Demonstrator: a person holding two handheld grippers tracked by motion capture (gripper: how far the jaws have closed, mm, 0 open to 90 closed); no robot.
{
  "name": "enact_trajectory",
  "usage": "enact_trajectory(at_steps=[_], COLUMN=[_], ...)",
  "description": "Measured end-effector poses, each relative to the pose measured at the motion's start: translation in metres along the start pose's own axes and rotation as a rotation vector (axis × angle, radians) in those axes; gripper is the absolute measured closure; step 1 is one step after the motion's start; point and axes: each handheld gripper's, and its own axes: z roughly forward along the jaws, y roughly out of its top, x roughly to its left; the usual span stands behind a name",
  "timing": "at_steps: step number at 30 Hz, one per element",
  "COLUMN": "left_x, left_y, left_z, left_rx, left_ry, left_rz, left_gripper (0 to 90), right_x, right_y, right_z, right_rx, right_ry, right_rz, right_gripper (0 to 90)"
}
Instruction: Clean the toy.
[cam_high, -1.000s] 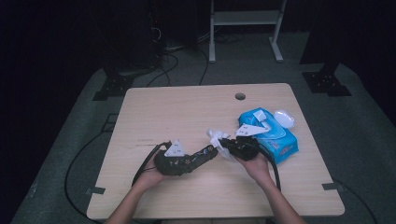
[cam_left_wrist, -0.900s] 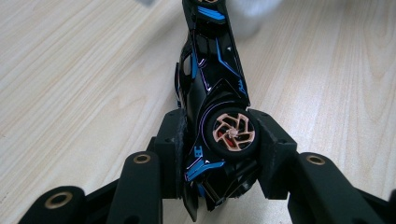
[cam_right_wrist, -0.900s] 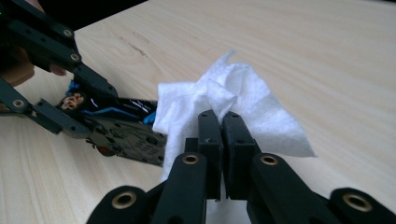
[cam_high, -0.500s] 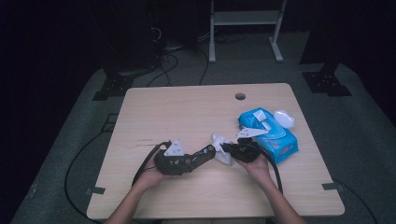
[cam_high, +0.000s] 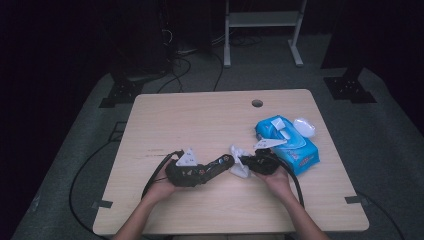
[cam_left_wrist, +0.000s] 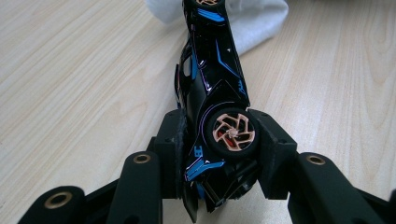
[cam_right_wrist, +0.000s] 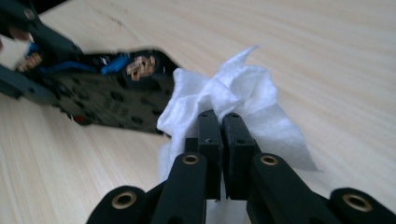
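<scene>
High view: the left gripper (cam_high: 220, 164) clamps a black toy car (cam_left_wrist: 212, 88) by its rear, held on its side low over the table (cam_high: 200, 120). Right of it, the right gripper (cam_high: 243, 163) pinches a white wipe (cam_right_wrist: 243, 88) against the car's front. The blue wipe pack (cam_high: 287, 142) lies farthest right.

right gripper (cam_right_wrist: 220, 126) jaws pinched on white wipe (cam_right_wrist: 243, 93) against black toy car (cam_right_wrist: 107, 93)
</scene>
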Motion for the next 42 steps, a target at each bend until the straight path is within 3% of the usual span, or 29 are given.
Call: enact_trajectory(at_steps=[2, 8, 16, 23, 29, 36, 42], left_x=[0.001, 0.002, 0.004, 0.006, 0.008, 0.008, 0.009], left_y=[0.000, -0.002, -0.003, -0.004, -0.005, -0.005, -0.006], left_z=[0.000, -0.002, -0.003, -0.004, -0.005, -0.005, -0.006], left_rx=[-0.001, 0.004, -0.002, -0.002, -0.002, -0.001, -0.004], left_ry=[0.000, -0.003, -0.017, -0.023, -0.033, -0.038, -0.039], left_rz=[0.000, 0.006, 0.003, 0.007, 0.006, 0.012, 0.002], left_gripper=[58.8, 58.9, 59.0, 58.8, 58.8, 58.9, 58.7], right_x=[-0.001, -0.003, -0.004, -0.001, -0.003, -0.005, -0.003], right_y=[0.002, -0.006, 0.007, -0.001, -0.004, 0.007, 0.003], right_z=[0.000, 0.009, 0.001, 0.009, 0.014, 0.007, 0.013], right_rx=[-0.012, 0.026, -0.034, -0.015, 0.067, -0.012, -0.008], right_ry=[0.008, 0.025, 0.047, 0.057, 0.048, 0.051, 0.070], right_rz=[0.010, 0.019, 0.023, 0.027, 0.011, 0.023, 0.039], right_gripper=[86.5, 86.5, 86.5, 86.5, 86.4, 86.5, 86.5])
